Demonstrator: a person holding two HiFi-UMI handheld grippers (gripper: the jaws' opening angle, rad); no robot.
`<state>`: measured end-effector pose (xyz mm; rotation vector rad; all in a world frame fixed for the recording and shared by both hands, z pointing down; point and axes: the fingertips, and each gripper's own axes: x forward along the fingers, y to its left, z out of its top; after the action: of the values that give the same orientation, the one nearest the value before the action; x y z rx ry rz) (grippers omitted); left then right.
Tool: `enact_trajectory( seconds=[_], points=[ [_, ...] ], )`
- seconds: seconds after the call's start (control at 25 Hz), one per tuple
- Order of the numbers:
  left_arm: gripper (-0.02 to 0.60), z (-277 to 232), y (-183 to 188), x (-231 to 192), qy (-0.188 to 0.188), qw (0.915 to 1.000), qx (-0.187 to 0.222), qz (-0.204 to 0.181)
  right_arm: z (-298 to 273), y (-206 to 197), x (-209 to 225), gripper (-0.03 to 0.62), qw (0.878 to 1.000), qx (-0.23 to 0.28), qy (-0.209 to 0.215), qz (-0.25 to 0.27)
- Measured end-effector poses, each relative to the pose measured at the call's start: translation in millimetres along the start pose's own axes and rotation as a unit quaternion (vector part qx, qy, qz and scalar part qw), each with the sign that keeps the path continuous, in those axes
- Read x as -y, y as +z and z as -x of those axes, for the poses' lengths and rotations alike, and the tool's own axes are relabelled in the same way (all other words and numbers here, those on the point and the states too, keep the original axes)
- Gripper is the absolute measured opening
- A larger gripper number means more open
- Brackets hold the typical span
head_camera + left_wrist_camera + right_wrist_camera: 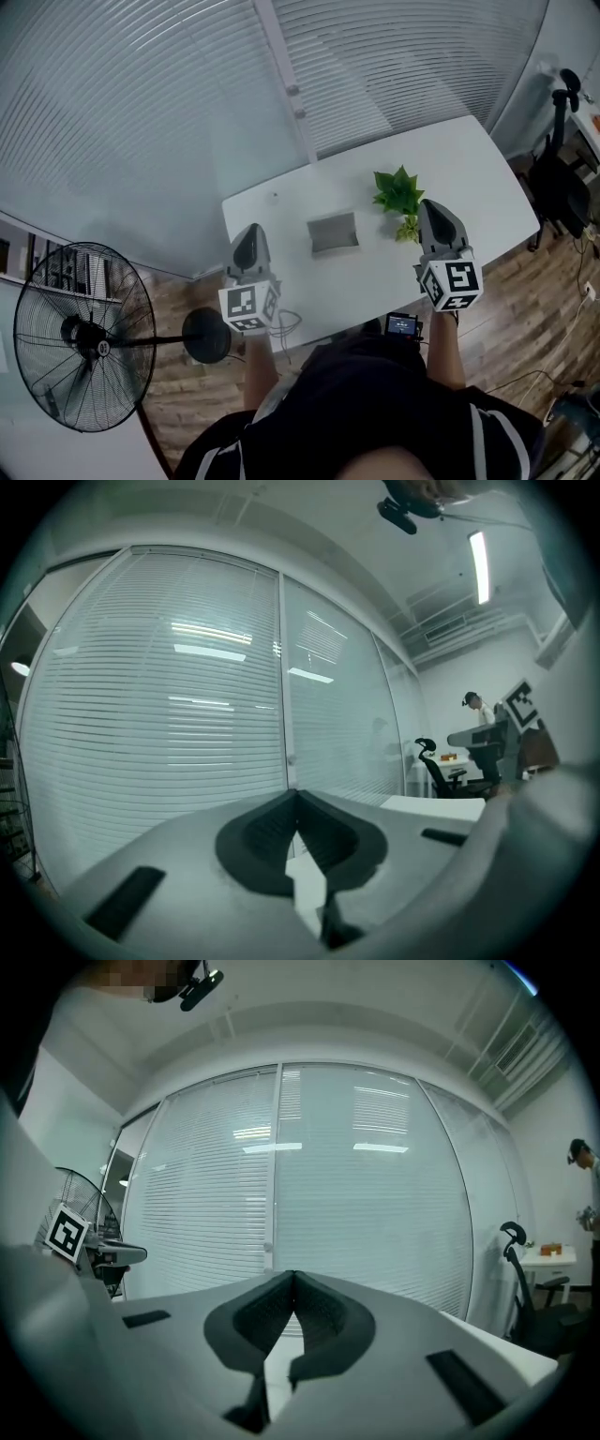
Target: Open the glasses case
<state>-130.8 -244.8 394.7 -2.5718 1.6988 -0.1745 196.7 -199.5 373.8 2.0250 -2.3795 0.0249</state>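
A grey rectangular glasses case [333, 232] lies on the white table [469, 159], near its middle. From this height I cannot tell how its lid stands. My left gripper [251, 229] hovers above the table's near left corner, left of the case, with its jaws shut and nothing between them [296, 795]. My right gripper [429, 204] hangs to the right of the case, beside a small green plant [397, 193]. Its jaws are closed on nothing too [292, 1277]. Both grippers point level at the blinds, so neither gripper view shows the case.
A glass wall with blinds [187, 112] runs behind the table. A standing fan [80, 337] and its round base [206, 335] are on the floor at the left. An office chair [560, 183] stands at the right. A person [476, 705] stands far off.
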Motion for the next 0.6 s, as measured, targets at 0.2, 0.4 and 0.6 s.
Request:
enact_trajectory(
  seconds=[0.2,0.4,0.6],
  points=[
    [0.0,2,3,0,0.0,1.0,0.003,0.0,-1,6,-6,0.015,1.0,0.006,0.009,0.008],
    [0.0,7,6,1,0.002,1.0,0.004,-0.002,0,12,-11,0.015,1.0,0.012,0.018,0.009],
    [0.0,9,8,5,0.001,1.0,0.005,-0.005,-2,8,-19,0.014,0.999,-0.004,0.025,0.032]
  ],
)
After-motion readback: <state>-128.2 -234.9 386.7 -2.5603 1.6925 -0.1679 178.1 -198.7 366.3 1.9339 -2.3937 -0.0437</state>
